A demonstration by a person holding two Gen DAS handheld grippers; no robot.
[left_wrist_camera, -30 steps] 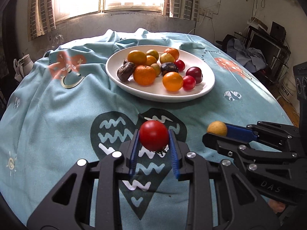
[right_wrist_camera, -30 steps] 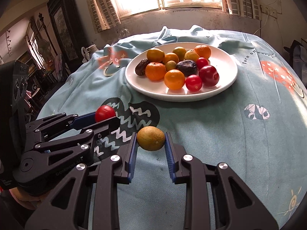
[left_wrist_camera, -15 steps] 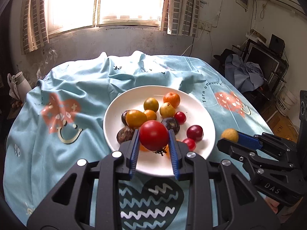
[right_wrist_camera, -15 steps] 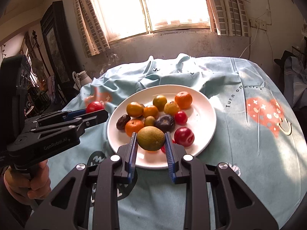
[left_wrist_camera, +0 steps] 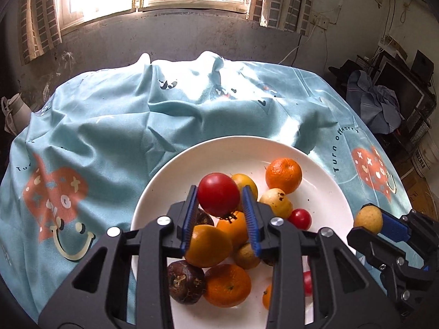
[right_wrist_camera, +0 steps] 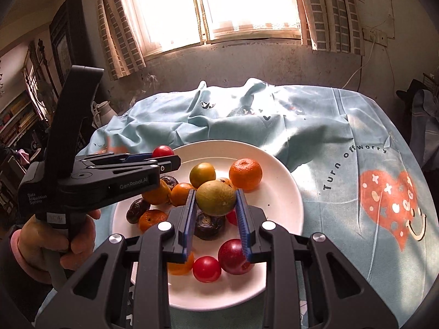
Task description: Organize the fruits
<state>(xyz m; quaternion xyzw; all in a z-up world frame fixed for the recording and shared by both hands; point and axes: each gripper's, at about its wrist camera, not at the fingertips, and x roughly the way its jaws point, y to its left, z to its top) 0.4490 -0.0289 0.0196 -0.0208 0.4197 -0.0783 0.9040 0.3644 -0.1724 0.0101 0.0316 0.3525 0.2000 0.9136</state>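
Note:
A white plate [left_wrist_camera: 247, 148] on the blue tablecloth holds several fruits: oranges, small red tomatoes, yellow and dark brown ones. My left gripper [left_wrist_camera: 219, 201] is shut on a red tomato [left_wrist_camera: 218, 194] and holds it above the plate's middle; the tomato also shows in the right wrist view [right_wrist_camera: 163, 151]. My right gripper [right_wrist_camera: 216, 200] is shut on a yellow-green round fruit [right_wrist_camera: 216, 198] above the plate [right_wrist_camera: 285, 192]; that fruit shows in the left wrist view [left_wrist_camera: 368, 219] over the plate's right rim.
The round table has a wrinkled light-blue cloth [left_wrist_camera: 109, 126] bunched at the far side under a window. A white jug [left_wrist_camera: 12, 115] stands at the far left. Clutter and a monitor [left_wrist_camera: 397, 93] stand to the right of the table.
Both grippers have lifted their fruits from the cloth in front of the plate and moved forward; they now hang over the plate.

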